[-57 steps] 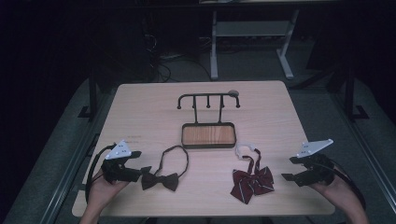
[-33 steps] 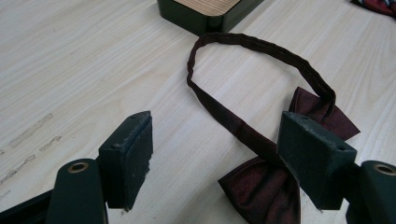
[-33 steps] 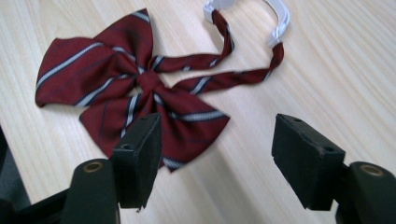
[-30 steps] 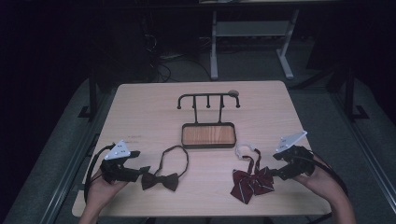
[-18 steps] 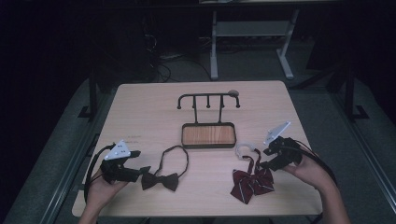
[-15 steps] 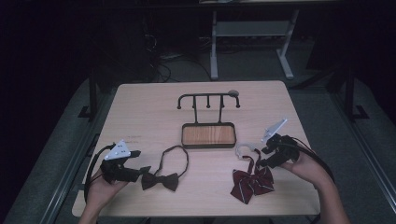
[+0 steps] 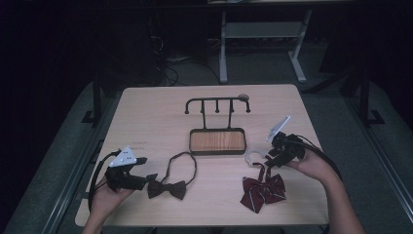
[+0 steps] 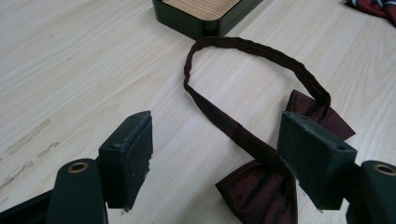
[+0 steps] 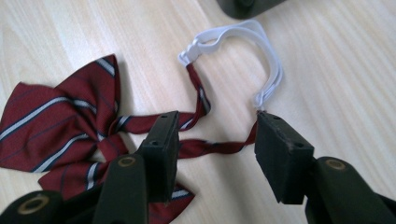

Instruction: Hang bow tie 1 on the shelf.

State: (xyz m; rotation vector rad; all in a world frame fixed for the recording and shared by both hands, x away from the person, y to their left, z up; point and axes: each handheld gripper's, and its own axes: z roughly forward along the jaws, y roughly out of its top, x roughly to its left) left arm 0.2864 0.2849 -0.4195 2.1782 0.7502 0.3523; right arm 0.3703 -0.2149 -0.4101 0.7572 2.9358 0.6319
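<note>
A dark maroon bow tie (image 7: pixel 168 189) with a strap loop (image 8: pixel 261 53) lies at the front left of the table. My left gripper (image 7: pixel 147 179) rests just left of it, open; its jaws straddle the strap and the bow's edge (image 8: pixel 261 191) without pressing. A red striped bow tie (image 7: pixel 263 190) with a white elastic band (image 9: pixel 268 60) lies at the front right. My right gripper (image 7: pixel 269 156) hangs over its thin red strap (image 9: pixel 212 147). Its jaws have just been closing, and the strap runs between the pads (image 9: pixel 285 154), which still stand apart.
A black hook stand (image 7: pixel 216 102) rises from a wood-lined tray base (image 7: pixel 216 141) at the table's middle. The tray's corner (image 8: pixel 201 18) is just beyond the dark tie's loop. Bare wood lies between the two ties and along the back.
My right hand has moved left and away from the table's right edge, onto the striped tie's strap, with its jaws narrowing. The left hand and both ties have stayed put.
</note>
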